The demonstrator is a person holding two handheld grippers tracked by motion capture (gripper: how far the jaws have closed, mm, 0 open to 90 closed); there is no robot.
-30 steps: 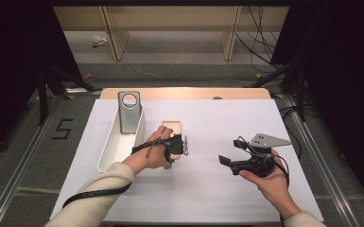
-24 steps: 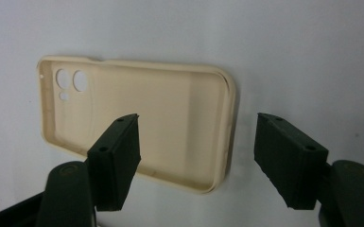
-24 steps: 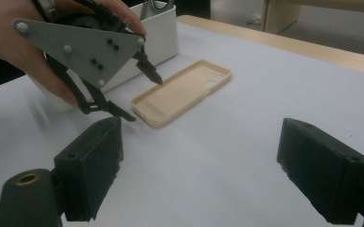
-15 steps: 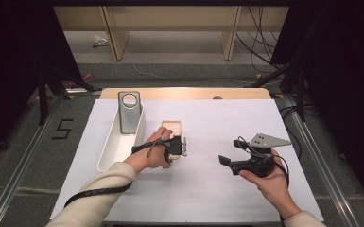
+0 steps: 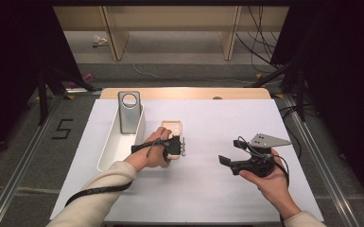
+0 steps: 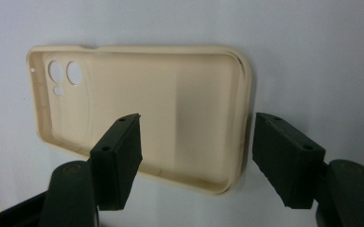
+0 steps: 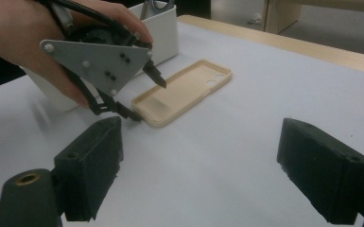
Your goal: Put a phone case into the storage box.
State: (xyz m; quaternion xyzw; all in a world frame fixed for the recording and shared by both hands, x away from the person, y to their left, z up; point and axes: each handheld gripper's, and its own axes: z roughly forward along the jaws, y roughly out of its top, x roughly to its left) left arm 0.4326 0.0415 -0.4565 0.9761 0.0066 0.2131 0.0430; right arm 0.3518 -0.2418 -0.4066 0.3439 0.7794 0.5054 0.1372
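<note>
Table (image 5: 227, 189): white top. White bin (image 5: 111, 149) at left, metal plate (image 5: 128, 112) upright inside.

Beige case (image 6: 160, 113): flat on the table beside the bin, hollow side up, not yet lifted.

Left hand-held gripper (image 6: 196, 146): jaws apart, straddling the case's near edge (pads not pressing); grasp pending.

Right hand-held gripper (image 7: 217, 175): released, idle, well apart.

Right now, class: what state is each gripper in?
Left gripper: open, jaws astride one end of the beige phone case, not pressing it.
Right gripper: open, holding nothing, over the white table.
</note>
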